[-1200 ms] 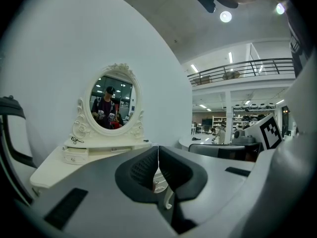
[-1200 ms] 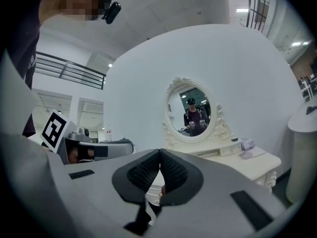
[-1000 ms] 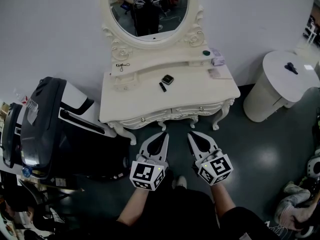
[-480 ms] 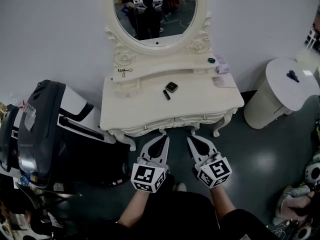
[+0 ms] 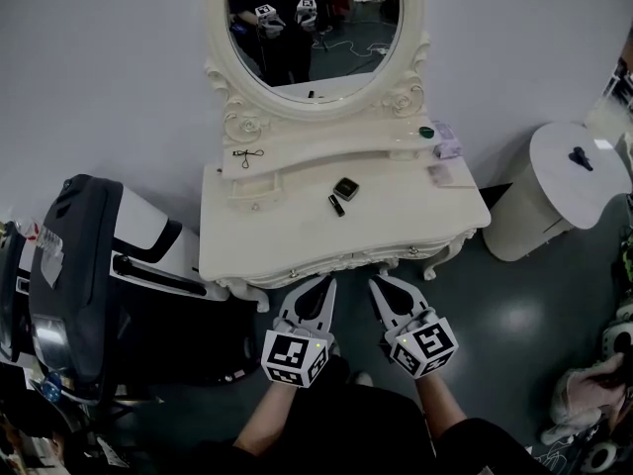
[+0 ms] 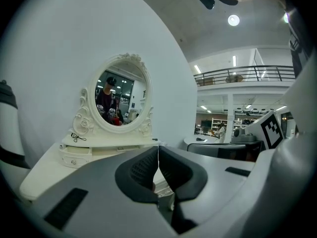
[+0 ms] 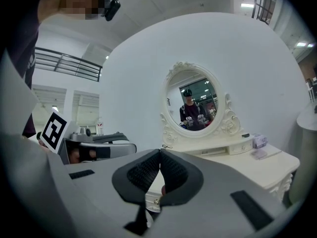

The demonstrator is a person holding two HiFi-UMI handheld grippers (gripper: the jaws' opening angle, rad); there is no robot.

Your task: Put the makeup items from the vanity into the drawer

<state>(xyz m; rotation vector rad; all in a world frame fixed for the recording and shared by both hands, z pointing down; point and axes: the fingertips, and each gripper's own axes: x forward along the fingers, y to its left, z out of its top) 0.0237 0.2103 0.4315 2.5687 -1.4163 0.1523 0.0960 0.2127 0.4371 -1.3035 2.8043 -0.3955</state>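
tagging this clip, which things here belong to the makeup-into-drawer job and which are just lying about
Job: vanity, its shut drawer, compact, black tube, lash curler, green jar, small box, flat packet; left gripper and right gripper, both shut and empty.
Lying about: round side table with a black item, black and white machine.

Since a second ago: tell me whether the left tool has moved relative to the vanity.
Yes. The left tool has advanced toward the vanity; in the head view, the gap to its front edge has narrowed.
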